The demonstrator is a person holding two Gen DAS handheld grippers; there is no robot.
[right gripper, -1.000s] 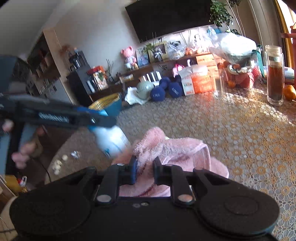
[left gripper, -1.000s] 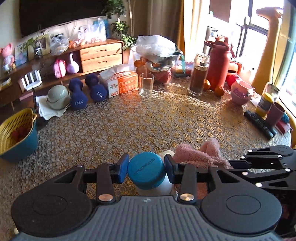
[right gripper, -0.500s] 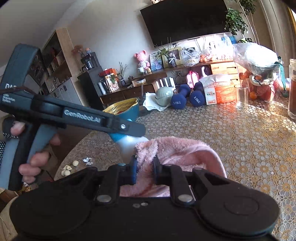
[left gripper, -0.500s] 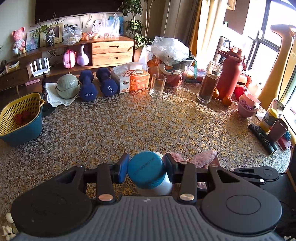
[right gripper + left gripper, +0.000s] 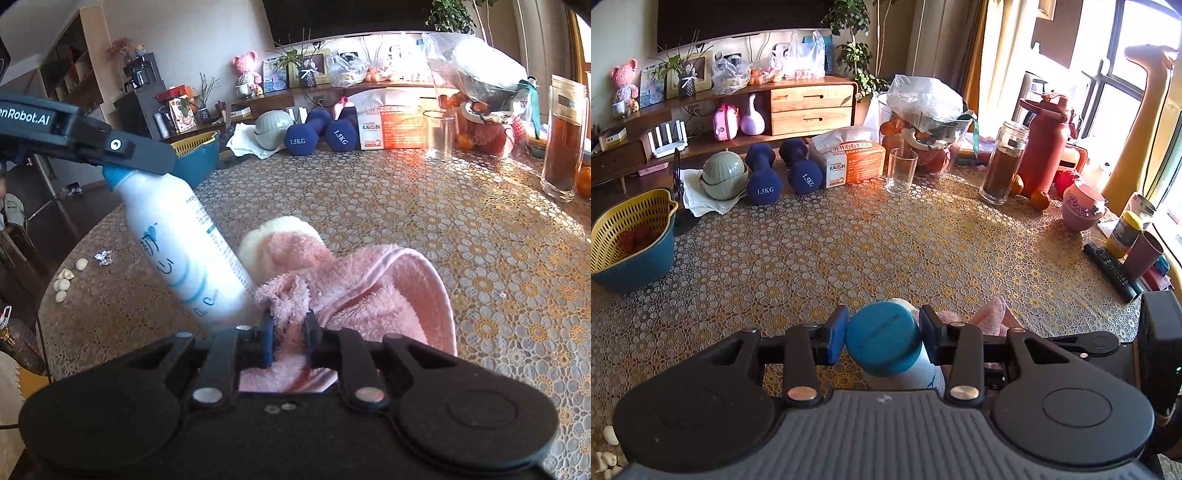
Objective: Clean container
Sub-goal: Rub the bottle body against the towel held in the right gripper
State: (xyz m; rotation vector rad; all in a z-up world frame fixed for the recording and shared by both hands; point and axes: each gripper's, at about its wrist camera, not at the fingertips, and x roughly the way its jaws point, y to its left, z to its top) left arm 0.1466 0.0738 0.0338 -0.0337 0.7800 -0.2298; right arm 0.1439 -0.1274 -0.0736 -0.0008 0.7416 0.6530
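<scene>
The right gripper [image 5: 288, 341] is pinching a fold of the pink towel [image 5: 373, 291] against the lower wall of the white bottle [image 5: 184, 251]. The left gripper [image 5: 882, 338] is clamping the bottle by its blue cap [image 5: 882, 341], holding it tilted above the table (contact underneath cannot be told). The wiping step appears in hand; the next move likely calls for stroking along the wall. The lace tablecloth [image 5: 886, 236] ahead is offering open room, the table edge lying close on the left and the drinking glass [image 5: 901, 171] well apart.

Dumbbells [image 5: 779, 171], glass [image 5: 902, 170], yellow basket [image 5: 629, 236].
</scene>
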